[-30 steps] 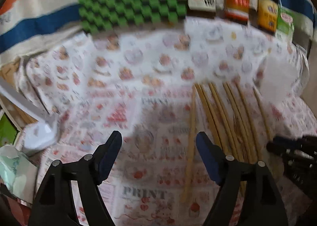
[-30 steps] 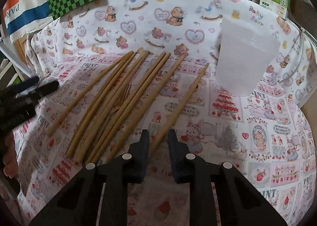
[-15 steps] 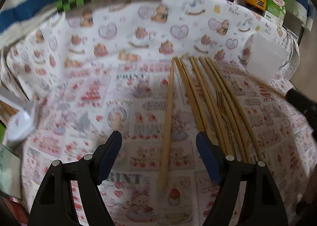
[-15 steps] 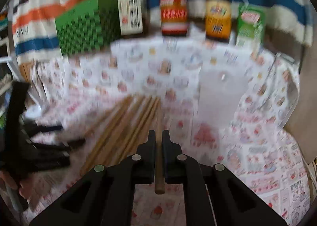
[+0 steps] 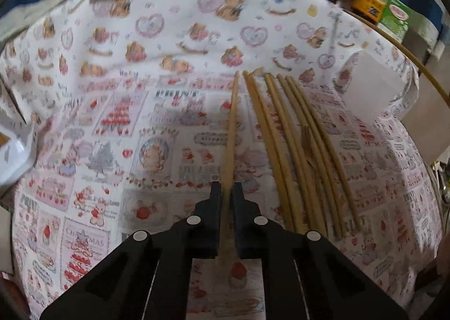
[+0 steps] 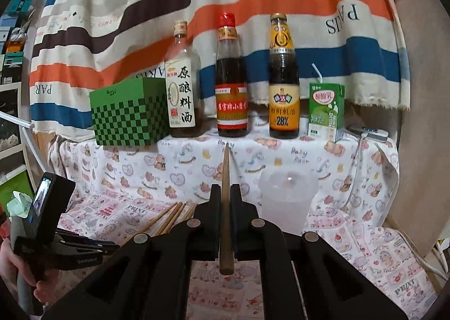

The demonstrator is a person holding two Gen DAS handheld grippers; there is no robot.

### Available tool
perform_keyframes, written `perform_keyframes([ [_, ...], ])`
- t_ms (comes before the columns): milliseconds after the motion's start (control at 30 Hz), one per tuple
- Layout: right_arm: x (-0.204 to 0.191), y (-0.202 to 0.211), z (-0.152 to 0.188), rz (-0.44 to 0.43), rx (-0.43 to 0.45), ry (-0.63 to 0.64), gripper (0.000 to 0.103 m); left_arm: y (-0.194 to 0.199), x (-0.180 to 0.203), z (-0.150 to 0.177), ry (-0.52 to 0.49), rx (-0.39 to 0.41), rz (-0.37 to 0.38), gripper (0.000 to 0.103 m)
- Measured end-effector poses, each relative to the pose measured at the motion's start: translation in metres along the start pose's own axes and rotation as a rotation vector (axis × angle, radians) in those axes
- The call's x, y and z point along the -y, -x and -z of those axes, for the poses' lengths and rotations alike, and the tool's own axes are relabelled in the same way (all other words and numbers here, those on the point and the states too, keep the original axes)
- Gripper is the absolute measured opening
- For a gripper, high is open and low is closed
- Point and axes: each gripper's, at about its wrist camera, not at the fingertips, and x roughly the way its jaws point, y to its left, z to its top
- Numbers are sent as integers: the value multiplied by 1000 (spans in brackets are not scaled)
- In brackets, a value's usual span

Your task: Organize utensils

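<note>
Left wrist view. We see the left gripper (image 5: 226, 193) with its jaws drawn in around a single chopstick (image 5: 231, 134), which lies flat on the printed cloth (image 5: 112, 129) apart from the bundle of remaining chopsticks (image 5: 295, 151) to its right. The frosted cup (image 5: 371, 86) stands beyond the bundle, at the cloth's right edge. We judge the grip to sit near the stick's thick end, so the long free length could swing or pivot on lifting; a light pinch would let it slip. The view is blurred, so we cannot tell how firmly the pads bear on the wood.

Right wrist view. The right gripper (image 6: 225, 196) pinches a second chopstick (image 6: 226, 185) raised off the table, its tip pointing toward the sauce bottles (image 6: 232, 78). The cup (image 6: 287, 196) stands just right of the stick's line, near the milk carton (image 6: 326, 112). The left tool is visible at lower left, held in a hand (image 6: 17, 272).

Risks, as we judge them: the raised tip could miss the cup's mouth and knock its rim, tipping the light cup; a wide swing could reach the bottles; the two tools, working close, could collide over the bundle.
</note>
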Motion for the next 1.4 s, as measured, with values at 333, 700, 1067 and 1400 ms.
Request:
perform_keyframes([
  [333,4,1,-1,-45,-2,-21,7,89,14,5,-84,461,82,6],
  [700,22,19,-11,-22,111,-79,7,135,3,-3,-40,700,60,5],
  [1067,47,28,-33,-56,90,-66,7,172,28,-52,-18,769,84,5],
  [1400,88,14,-41,-46,-20,-168,7,193,89,-92,-46,858,242,5],
])
